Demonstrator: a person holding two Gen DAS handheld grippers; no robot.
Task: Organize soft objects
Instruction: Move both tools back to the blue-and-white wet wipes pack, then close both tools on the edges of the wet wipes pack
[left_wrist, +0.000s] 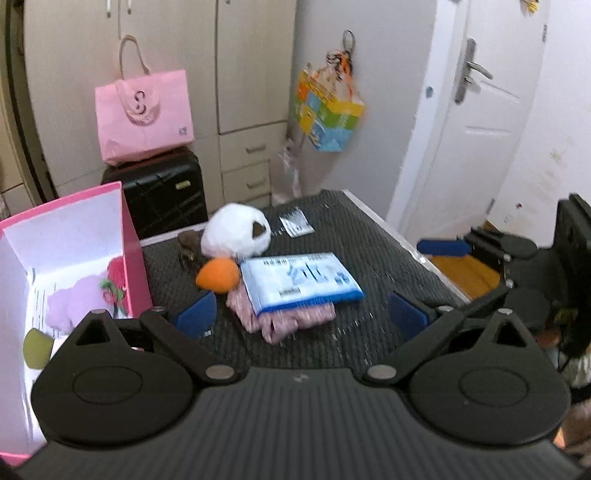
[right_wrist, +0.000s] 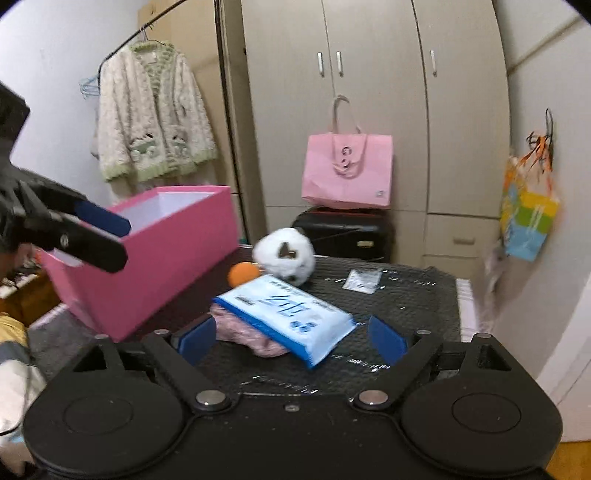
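Observation:
A blue-and-white soft pack (left_wrist: 301, 280) (right_wrist: 286, 317) lies on a folded pink cloth (left_wrist: 295, 319) (right_wrist: 251, 338) on the dark table. Behind it sit an orange plush ball (left_wrist: 218, 275) (right_wrist: 242, 273) and a white panda plush (left_wrist: 236, 230) (right_wrist: 286, 256). My left gripper (left_wrist: 301, 314) is open and empty, just in front of the cloth. My right gripper (right_wrist: 291, 341) is open and empty, jaws either side of the pack's near end. The open pink box (left_wrist: 127, 236) (right_wrist: 155, 266) stands at the left and holds a lilac plush (left_wrist: 74, 304), a red-and-green item and a green one.
A small brown figure (left_wrist: 190, 245) stands beside the panda. A small silver packet (left_wrist: 295, 221) (right_wrist: 364, 280) lies at the table's far side. A black suitcase (left_wrist: 166, 195) with a pink bag (left_wrist: 144, 114) stands behind the table. The table's right edge (left_wrist: 406, 240) drops to the floor.

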